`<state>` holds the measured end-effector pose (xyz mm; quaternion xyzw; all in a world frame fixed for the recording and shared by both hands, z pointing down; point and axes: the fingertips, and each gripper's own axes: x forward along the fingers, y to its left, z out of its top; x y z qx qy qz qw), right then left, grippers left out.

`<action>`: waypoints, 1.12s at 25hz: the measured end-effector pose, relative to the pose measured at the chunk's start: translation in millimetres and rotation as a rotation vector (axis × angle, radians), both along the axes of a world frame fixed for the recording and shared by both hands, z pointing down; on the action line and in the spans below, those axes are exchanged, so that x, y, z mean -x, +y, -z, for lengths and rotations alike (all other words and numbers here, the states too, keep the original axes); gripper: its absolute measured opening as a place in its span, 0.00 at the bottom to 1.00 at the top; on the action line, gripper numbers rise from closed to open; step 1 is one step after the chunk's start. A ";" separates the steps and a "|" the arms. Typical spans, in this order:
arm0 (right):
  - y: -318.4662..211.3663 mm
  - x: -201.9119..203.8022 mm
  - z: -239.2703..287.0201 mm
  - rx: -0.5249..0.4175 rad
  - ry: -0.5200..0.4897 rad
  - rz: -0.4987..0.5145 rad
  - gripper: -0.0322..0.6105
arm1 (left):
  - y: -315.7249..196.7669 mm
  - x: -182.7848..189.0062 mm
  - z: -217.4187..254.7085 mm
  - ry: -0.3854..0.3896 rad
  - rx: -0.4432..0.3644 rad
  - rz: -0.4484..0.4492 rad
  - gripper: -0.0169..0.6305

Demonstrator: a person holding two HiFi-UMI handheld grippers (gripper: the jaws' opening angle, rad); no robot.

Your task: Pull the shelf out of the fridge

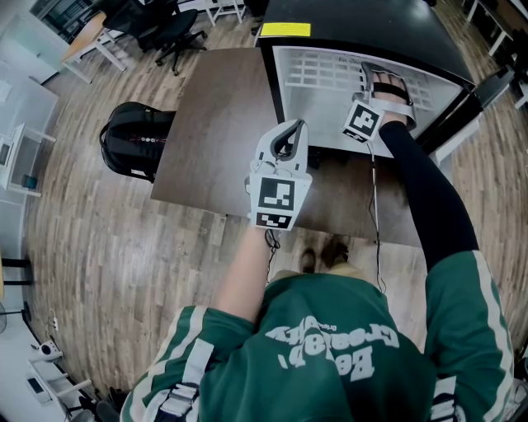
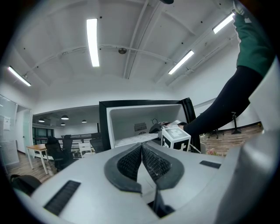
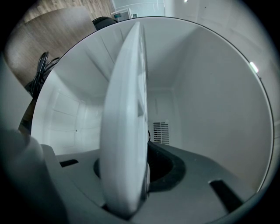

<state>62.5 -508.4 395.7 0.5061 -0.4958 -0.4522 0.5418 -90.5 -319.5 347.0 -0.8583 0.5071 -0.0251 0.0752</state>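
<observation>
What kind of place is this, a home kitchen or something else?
Likely an office or lab rather than a kitchen: office chairs and desks stand around on the wood floor, with long strip lights overhead.

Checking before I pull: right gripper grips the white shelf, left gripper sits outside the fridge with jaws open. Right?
Not quite: the left gripper has its jaws shut, as the left gripper view shows. The right gripper does grip the shelf.

A dark brown rectangular wooden table (image 1: 214,124) stands on the pale wood-plank floor (image 1: 107,247). On its far right part sits a black compact fridge (image 1: 363,25) — door open, white inside. A black bag (image 1: 136,140) lies on the floor, just beside the table's left edge.
</observation>
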 end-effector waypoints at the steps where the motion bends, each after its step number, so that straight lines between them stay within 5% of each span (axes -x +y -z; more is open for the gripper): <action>1: 0.1 -0.1 0.1 0.000 0.000 -0.001 0.21 | 0.5 0.0 0.2 0.000 0.000 -0.002 0.05; 28: 22.7 2.9 -2.0 -0.004 0.000 -0.004 0.21 | 15.7 0.4 -3.1 0.001 0.001 -0.014 0.05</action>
